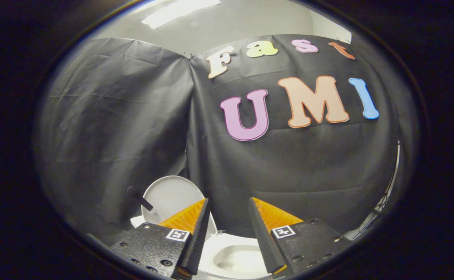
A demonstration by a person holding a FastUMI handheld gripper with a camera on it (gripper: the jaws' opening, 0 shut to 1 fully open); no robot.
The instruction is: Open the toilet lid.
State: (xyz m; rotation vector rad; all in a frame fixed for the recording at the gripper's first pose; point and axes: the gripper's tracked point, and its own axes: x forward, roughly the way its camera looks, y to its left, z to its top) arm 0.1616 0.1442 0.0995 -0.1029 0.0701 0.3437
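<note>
Hovering above the toilet bowl [236, 256] | gripper [228, 212] fingers spread apart, holding nothing | lid [170, 196] stood upright behind the bowl, against the black cloth wall [133, 128]

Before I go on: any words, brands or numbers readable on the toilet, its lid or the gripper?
Toilet lid: plain white, no text.
Toilet bowl: no text or brand visible.
Gripper, jaws open with nothing between them: two square black-and-white markers, coded patterns only, no words or numbers.
</note>
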